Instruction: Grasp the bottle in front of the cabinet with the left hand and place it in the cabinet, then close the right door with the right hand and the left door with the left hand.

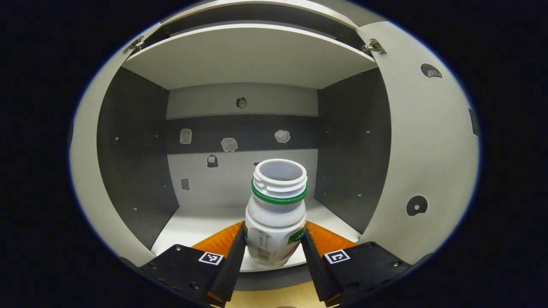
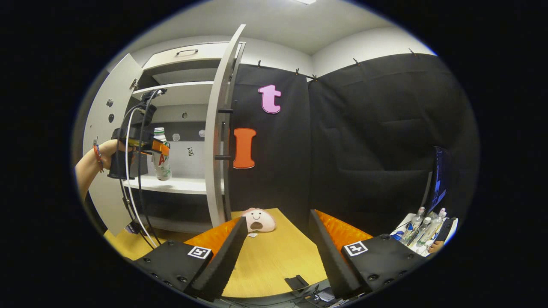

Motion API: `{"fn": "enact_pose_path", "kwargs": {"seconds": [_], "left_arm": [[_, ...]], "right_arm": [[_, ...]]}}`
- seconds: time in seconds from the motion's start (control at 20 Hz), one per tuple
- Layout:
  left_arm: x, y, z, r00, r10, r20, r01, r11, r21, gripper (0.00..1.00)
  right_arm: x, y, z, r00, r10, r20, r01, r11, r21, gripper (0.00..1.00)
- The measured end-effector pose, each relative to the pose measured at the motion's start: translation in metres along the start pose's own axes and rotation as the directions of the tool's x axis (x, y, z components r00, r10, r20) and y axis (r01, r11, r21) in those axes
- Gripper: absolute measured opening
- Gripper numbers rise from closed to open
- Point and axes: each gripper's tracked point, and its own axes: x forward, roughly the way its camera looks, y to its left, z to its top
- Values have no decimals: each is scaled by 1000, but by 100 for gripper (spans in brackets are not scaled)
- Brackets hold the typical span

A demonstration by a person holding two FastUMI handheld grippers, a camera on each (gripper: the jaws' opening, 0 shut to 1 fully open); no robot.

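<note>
A white bottle (image 1: 277, 214) with a green neck ring and an uncapped mouth stands upright between the fingers of my left gripper (image 1: 275, 229), which is shut on its body. It is at the front edge of the cabinet's lower shelf (image 1: 197, 226); I cannot tell whether it touches the shelf. The right door (image 1: 428, 149) and left door (image 1: 85, 171) are swung wide. In the right gripper view a hand holds the left gripper (image 2: 158, 147) with the bottle (image 2: 162, 167) at the cabinet opening, beside the edge-on right door (image 2: 216, 128). My right gripper (image 2: 278, 216) is open above the table.
A pink plush toy (image 2: 258, 219) lies on the wooden table (image 2: 274, 261) just right of the right door. Several bottles (image 2: 421, 229) sit on a stand at the far right. An upper shelf (image 1: 248, 60) spans the cabinet, and small stickers dot its back wall.
</note>
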Motion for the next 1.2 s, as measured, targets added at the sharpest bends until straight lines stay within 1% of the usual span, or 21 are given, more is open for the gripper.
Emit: {"fn": "enact_pose_path", "kwargs": {"seconds": [0.1,0.4,0.5,0.65,0.75,0.85,0.9,1.0,1.15,1.2], "left_arm": [[16,2,-3,1000,5,-22,-5,1000,-20,71],[46,8,-21,995,35,-97,-32,999,27,71],[52,7,-31,992,31,-125,-31,1000,3,71],[55,12,-30,992,57,-116,-56,998,10,72],[55,11,-29,992,53,-111,-52,999,13,73],[53,12,-27,993,54,-106,-52,998,22,77],[53,13,-26,993,60,-105,-58,998,28,83],[50,15,-27,992,68,-106,-65,997,34,90],[42,17,-25,993,74,-94,-72,997,29,91],[38,16,-23,994,76,-84,-74,997,25,93]], "right_arm": [[4,-7,0,1000,-15,-4,15,1000,1,97],[3,-15,-2,999,-45,-13,45,999,-12,97],[2,-14,-2,999,-47,-15,47,999,-15,97],[3,-15,-3,998,-53,-17,53,998,-21,97],[4,-15,-4,998,-55,-20,55,998,-18,97],[5,-14,-6,998,-55,-25,54,998,-11,96],[5,-13,-6,998,-53,-27,53,999,-8,96],[7,-11,-7,998,-48,-27,48,999,-3,96],[7,-12,-6,999,-46,-23,46,999,-6,96],[7,-12,-6,999,-46,-23,45,999,-8,90]]}}
